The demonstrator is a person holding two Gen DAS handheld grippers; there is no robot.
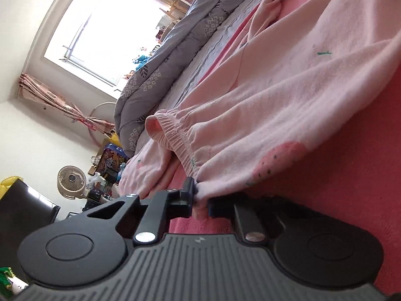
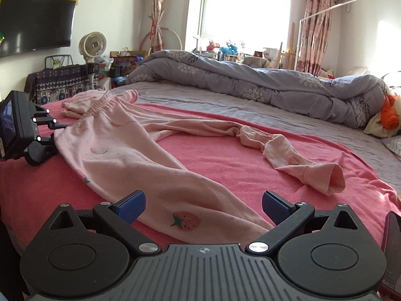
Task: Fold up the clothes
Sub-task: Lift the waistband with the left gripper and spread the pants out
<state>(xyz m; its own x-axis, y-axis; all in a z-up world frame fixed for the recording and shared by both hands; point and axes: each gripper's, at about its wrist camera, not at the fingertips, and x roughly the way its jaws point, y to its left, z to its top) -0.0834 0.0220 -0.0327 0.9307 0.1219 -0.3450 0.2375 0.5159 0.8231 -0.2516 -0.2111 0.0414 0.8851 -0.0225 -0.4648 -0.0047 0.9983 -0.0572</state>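
Lengthwise, pink trousers (image 2: 120, 155), waistband leftward.

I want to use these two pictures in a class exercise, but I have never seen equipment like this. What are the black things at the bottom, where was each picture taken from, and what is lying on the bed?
There is no robot here. A person holds a two-fingered gripping tool in each hand, and each carries a wide-angle camera looking forward along its fingers. So the black parts at the bottom are the tools themselves.

One picture comes from the left tool. It is shut on an edge of the pink pyjama trousers, near the elastic waistband.

The other comes from the right tool, which is open with its blue pads either side of a trouser leg, holding nothing. The left tool also shows at this picture's left edge.

The strawberry-printed trousers lie spread on a red blanket, with a grey quilt behind.
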